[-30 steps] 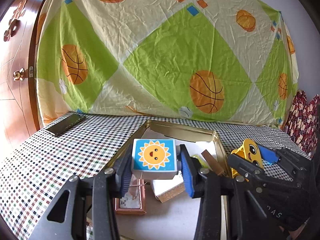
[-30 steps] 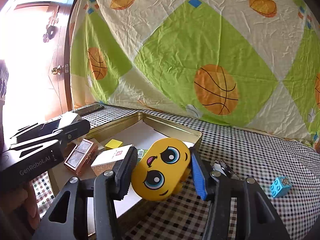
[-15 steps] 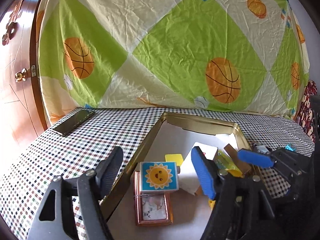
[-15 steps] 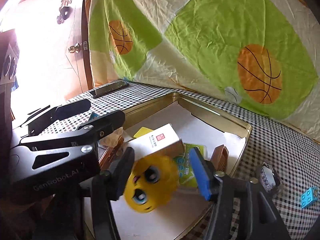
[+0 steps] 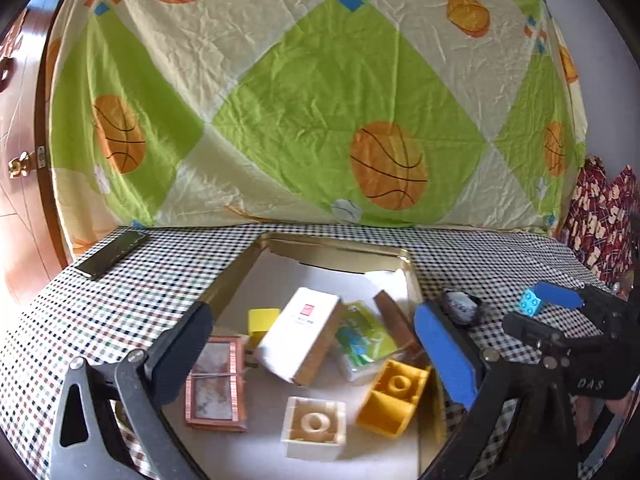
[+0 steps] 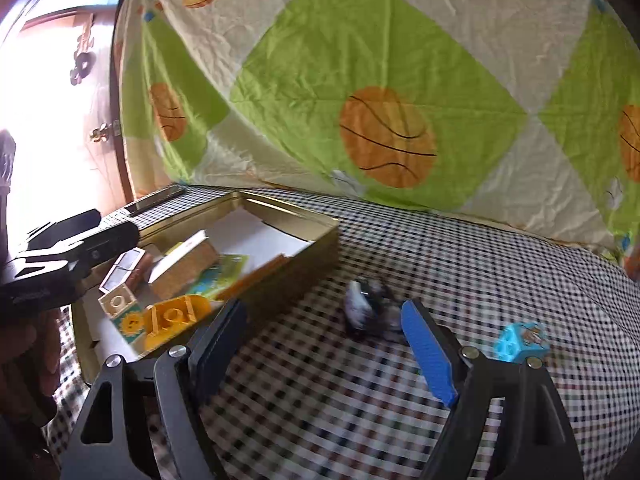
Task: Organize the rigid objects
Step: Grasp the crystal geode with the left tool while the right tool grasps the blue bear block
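Checked cloth covers the table (image 6: 400,248) in front of a basketball-print sheet, and the gold tin (image 5: 332,249) toward the left already holds the cream block (image 5: 314,428), yellow block (image 5: 394,396), white box (image 5: 302,334) and a framed picture (image 5: 216,384). Both the left gripper (image 5: 316,356), over the tin, and the right gripper (image 6: 324,344), over the cloth, gape wide with nothing in them. The dark round object (image 6: 368,308) and blue brick (image 6: 520,342) lie outside the tin on the right; judging from its motion-blurred view, the right gripper could arrive off-centre and knock the round object away.
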Motion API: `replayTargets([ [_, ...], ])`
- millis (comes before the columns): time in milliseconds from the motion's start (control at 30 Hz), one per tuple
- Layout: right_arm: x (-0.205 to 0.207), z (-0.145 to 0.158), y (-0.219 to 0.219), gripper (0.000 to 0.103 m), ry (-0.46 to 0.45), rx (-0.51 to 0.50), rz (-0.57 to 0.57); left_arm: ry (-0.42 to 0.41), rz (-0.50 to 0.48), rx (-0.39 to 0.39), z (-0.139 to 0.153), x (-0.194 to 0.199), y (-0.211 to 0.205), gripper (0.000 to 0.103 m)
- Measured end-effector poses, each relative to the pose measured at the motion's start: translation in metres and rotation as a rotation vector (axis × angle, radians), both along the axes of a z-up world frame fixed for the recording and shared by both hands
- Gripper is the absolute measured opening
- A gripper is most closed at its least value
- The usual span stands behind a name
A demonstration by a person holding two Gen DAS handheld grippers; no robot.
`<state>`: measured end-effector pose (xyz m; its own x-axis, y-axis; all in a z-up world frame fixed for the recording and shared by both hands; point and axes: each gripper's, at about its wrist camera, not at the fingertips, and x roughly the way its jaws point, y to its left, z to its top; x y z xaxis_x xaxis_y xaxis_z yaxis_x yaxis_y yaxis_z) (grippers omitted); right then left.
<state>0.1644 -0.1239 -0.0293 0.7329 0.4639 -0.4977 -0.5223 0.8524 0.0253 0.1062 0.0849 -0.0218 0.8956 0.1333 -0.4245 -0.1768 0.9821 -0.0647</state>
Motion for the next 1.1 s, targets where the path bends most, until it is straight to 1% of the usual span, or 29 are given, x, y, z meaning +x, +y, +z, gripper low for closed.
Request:
replayTargets([
  [100, 0.014, -0.001, -0.042, 0.082, 0.018, 0.023, -0.098, 0.022, -0.067, 0.025, -0.001, 0.012, -0.032, 0.102],
  [200, 0.027, -0.004, -0.072, 0.082, 0.042, 0.044, -0.182, 0.042, -0.105, 0.064, -0.002, 0.022, -0.061, 0.102],
  [267, 0.036, -0.007, -0.085, 0.082, 0.064, 0.044, -0.214, 0.053, -0.134, 0.078, -0.001, 0.029, -0.077, 0.102],
  [367, 0.051, -0.011, -0.101, 0.082, 0.115, 0.062, -0.242, 0.062, -0.151, 0.119, 0.003, 0.037, -0.101, 0.102],
  [467, 0.062, -0.013, -0.106, 0.082, 0.132, 0.033, -0.258, 0.081, -0.195, 0.128, 0.003, 0.05, -0.12, 0.102],
  [533, 0.07, -0.015, -0.106, 0.082, 0.15, 0.013, -0.262, 0.102, -0.194, 0.146, -0.003, 0.065, -0.129, 0.102],
  [600, 0.078, -0.019, -0.106, 0.082, 0.175, -0.001, -0.255, 0.146, -0.187, 0.157, -0.013, 0.082, -0.135, 0.102],
  [833, 0.105, -0.032, -0.097, 0.082, 0.265, -0.061, -0.233, 0.232, -0.215, 0.124, -0.03, 0.113, -0.14, 0.102],
  [967, 0.111, -0.039, -0.1, 0.082, 0.311, -0.055, -0.243, 0.25, -0.221, 0.118, -0.033, 0.123, -0.141, 0.102],
  [1000, 0.112, -0.04, -0.1, 0.081, 0.321, -0.056, -0.247, 0.257, -0.227, 0.118, -0.033, 0.125, -0.142, 0.102],
  [1067, 0.115, -0.042, -0.098, 0.066, 0.337, -0.061, -0.242, 0.276, -0.236, 0.113, -0.036, 0.131, -0.144, 0.102],
  [1100, 0.116, -0.044, -0.097, 0.052, 0.348, -0.063, -0.236, 0.283, -0.241, 0.113, -0.037, 0.134, -0.145, 0.102],
])
